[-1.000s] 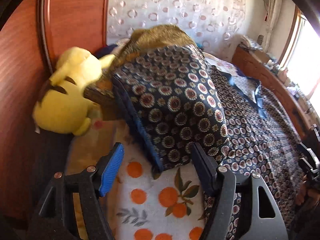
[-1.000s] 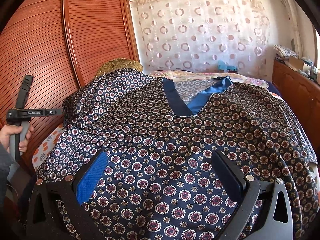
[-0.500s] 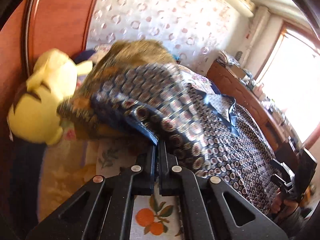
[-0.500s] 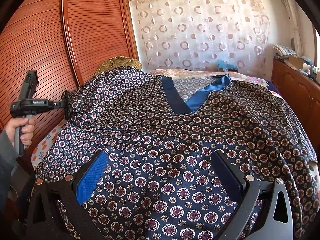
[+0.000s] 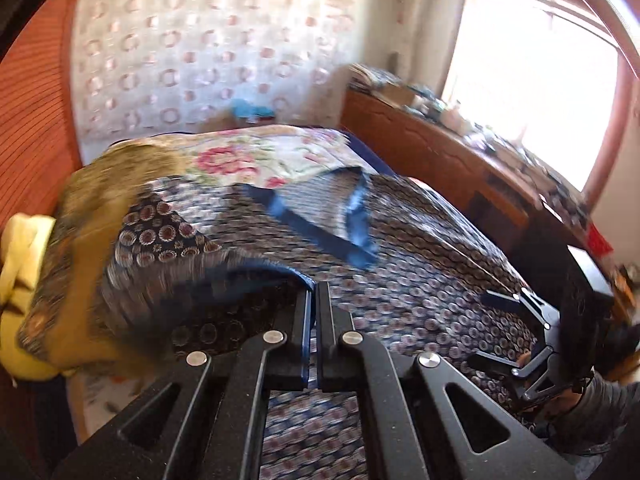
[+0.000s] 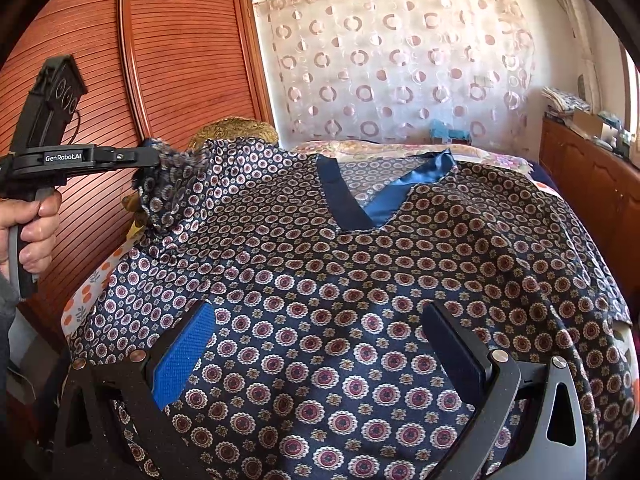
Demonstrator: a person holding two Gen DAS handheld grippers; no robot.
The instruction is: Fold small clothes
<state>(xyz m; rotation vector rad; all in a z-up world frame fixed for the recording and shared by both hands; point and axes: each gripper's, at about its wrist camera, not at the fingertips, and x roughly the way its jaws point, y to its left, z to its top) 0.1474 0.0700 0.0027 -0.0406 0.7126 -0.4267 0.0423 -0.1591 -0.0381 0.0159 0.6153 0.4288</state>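
At the far left of the right wrist view, the left gripper [image 6: 154, 158] is clamped tight on the sleeve [image 6: 176, 184] of the top [image 6: 360, 280], its jaws together with only the sleeve's edge pinched between them, and the sleeve is lifted clear of the bed [image 6: 86, 300]. This looks like the first fold: the left sleeve being brought in over the body of the garment. The next move, as I judge it, calls for carrying that sleeve rightward across the chest and laying it flat before letting go, with the cloth kept taut so that it does not bunch. The top lies spread face up over the bed, filling the middle of the view, its blue V-neck [image 6: 380, 196] pointing toward the near edge and the collar at the far end, so its long axis runs near to far. Low in the near middle, the right gripper [image 6: 320, 344] hovers over the hem area with jaws wide apart, holding nothing.
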